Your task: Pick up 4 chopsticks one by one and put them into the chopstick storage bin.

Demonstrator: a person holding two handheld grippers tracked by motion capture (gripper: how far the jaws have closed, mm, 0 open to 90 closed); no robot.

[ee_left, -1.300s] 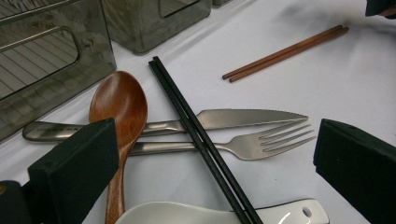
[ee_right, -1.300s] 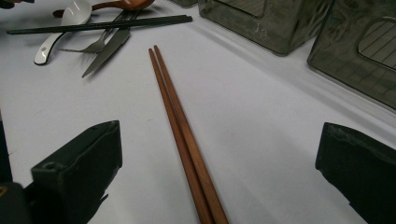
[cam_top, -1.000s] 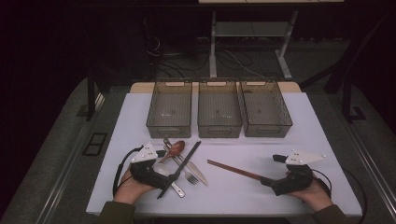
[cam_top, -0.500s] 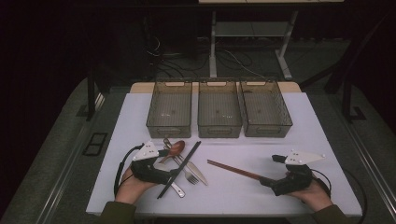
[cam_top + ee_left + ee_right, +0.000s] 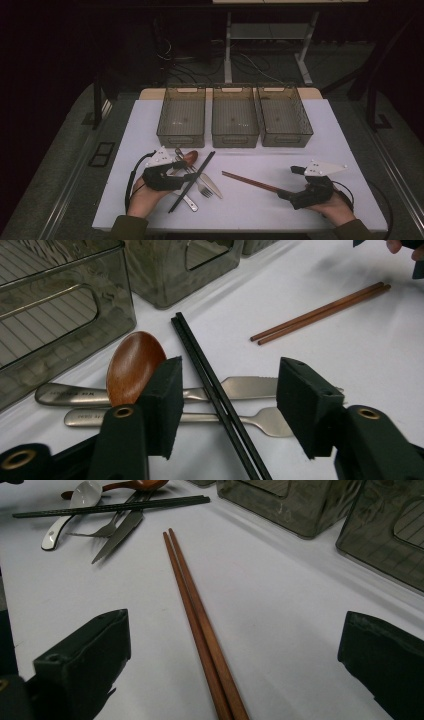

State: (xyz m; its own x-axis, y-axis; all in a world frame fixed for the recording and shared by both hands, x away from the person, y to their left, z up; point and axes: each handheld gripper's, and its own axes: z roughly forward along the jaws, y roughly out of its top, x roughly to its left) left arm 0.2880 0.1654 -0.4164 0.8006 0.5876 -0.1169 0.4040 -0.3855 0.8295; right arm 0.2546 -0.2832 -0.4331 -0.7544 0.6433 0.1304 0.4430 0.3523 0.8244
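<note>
A pair of black chopsticks (image 5: 192, 181) lies slantwise over a metal fork (image 5: 202, 187), a knife (image 5: 212, 185) and a wooden spoon (image 5: 190, 157) at the table's front left. My left gripper (image 5: 186, 171) straddles the black chopsticks (image 5: 210, 375). Its jaws have just been closing and stand half closed (image 5: 230, 405), with gaps on both sides of the sticks. At the front right, my right gripper (image 5: 289, 182) is wide open (image 5: 235, 650) over the near end of a brown chopstick pair (image 5: 195, 610), and neither pad touches it.
Three translucent grey bins (image 5: 181, 136), (image 5: 235, 137), (image 5: 287, 137) stand side by side at the back of the white table (image 5: 300, 155). A white-handled spoon (image 5: 75, 505) lies in the cutlery pile. The brown chopsticks (image 5: 250, 182) lie between the two hands.
The left gripper's jaws have narrowed around the black chopsticks, and the hand shifted slightly. The right hand and the cutlery have not moved.
</note>
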